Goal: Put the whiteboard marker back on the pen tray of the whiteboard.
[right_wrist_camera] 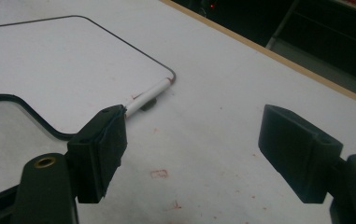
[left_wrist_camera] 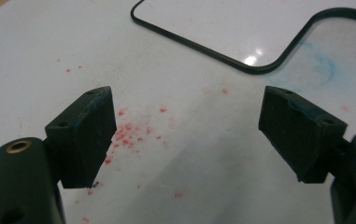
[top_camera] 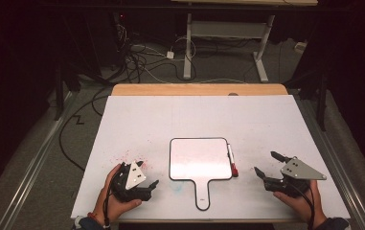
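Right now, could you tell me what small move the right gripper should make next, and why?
Probably ease the right gripper toward the marker, which lies along the whiteboard's right edge. Its jaws stand open and empty, and the marker is just ahead.

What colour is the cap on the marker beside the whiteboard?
Red; the marker shows it best in the high view.

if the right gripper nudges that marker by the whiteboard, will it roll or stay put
The marker looks round and thin, so on the flat table it would probably roll when pushed sideways. It lies against the whiteboard edge, which may block rolling that way. It seems light and smooth, so the open right gripper could easily knock it away.
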Tool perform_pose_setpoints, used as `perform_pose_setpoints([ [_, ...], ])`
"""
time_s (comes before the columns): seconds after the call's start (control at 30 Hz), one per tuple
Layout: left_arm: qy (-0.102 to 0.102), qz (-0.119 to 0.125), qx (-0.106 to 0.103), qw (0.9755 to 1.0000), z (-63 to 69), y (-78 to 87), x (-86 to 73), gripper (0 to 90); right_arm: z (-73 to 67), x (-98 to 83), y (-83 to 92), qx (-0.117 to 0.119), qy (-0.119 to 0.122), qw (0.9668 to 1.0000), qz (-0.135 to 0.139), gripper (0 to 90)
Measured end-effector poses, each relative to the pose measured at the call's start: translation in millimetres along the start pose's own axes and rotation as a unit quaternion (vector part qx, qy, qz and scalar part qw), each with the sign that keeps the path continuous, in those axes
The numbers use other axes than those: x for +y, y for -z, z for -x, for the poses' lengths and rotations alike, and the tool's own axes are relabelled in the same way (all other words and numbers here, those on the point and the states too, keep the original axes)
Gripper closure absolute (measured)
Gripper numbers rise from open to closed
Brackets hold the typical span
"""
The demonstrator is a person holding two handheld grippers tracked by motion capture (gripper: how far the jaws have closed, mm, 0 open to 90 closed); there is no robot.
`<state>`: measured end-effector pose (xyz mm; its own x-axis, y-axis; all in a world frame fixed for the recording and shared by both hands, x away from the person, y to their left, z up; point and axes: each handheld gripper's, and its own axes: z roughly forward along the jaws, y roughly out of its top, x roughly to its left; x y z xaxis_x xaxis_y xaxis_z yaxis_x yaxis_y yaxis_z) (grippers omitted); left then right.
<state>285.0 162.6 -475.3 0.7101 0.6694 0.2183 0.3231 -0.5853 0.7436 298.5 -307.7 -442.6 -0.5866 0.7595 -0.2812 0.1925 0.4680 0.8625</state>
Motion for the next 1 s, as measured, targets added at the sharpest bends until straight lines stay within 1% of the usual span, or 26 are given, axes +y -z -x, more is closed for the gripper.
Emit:
perform_pose_setpoints([
  [0.03,0.001,0.002,0.000,1.0000,-0.2,0.8,-0.2,18.4,-0.9,0.6,0.0,-0.003,0.003,1.0000,0.003,24.1],
  [0.07,0.003,0.004,0.000,1.0000,-0.7,1.3,-0.6,18.4,-1.9,1.1,0.1,0.000,0.004,1.0000,0.004,24.4],
  [0.17,0.004,0.002,0.003,1.0000,-1.1,1.4,-1.3,18.4,-4.0,3.1,-0.2,-0.002,0.009,0.9999,0.006,24.7],
  [0.2,0.010,0.000,0.000,1.0000,-0.4,1.6,-1.6,18.4,-4.2,3.6,-0.3,0.000,0.008,0.9999,0.008,24.8],
  [0.27,0.007,-0.001,0.001,1.0000,0.2,1.8,-1.2,18.4,-4.9,4.0,-0.4,-0.003,0.011,0.9999,0.007,25.0],
  [0.3,0.003,0.002,0.004,1.0000,0.2,1.7,-0.7,18.4,-4.8,3.7,0.0,-0.002,0.010,0.9999,0.008,25.2],
  [0.4,0.000,-0.001,0.005,1.0000,1.4,1.2,0.0,18.4,-4.2,3.1,0.8,-0.001,0.009,0.9999,0.008,25.1],
  [0.43,0.005,-0.004,0.003,1.0000,1.9,0.9,-0.1,18.4,-4.2,3.1,1.2,-0.002,0.010,0.9999,0.009,25.2],
  [0.7,0.008,-0.009,0.007,0.9999,1.1,1.0,-2.2,18.4,-6.1,4.7,0.6,-0.002,0.024,0.9996,0.018,26.3],
  [0.83,0.010,-0.010,0.007,0.9999,0.1,1.0,-2.9,18.4,-6.2,4.9,-1.5,0.003,0.024,0.9995,0.019,26.3],
  [0.9,0.005,-0.008,0.010,0.9999,-1.4,0.1,-2.7,18.4,-6.0,5.0,-1.6,0.001,0.026,0.9995,0.020,26.3],
  [0.93,0.009,-0.011,0.006,0.9999,-1.3,-0.3,-2.9,18.4,-5.6,4.8,-2.0,0.002,0.025,0.9995,0.020,26.3],
  [0.97,0.010,-0.010,0.005,0.9999,-1.9,-0.8,-3.0,18.4,-5.1,4.7,-2.4,0.002,0.024,0.9995,0.020,26.1],
  [1.0,0.006,-0.008,0.006,0.9999,-2.8,-1.6,-2.7,18.4,-4.8,4.5,-2.6,0.003,0.023,0.9995,0.020,25.9],
])
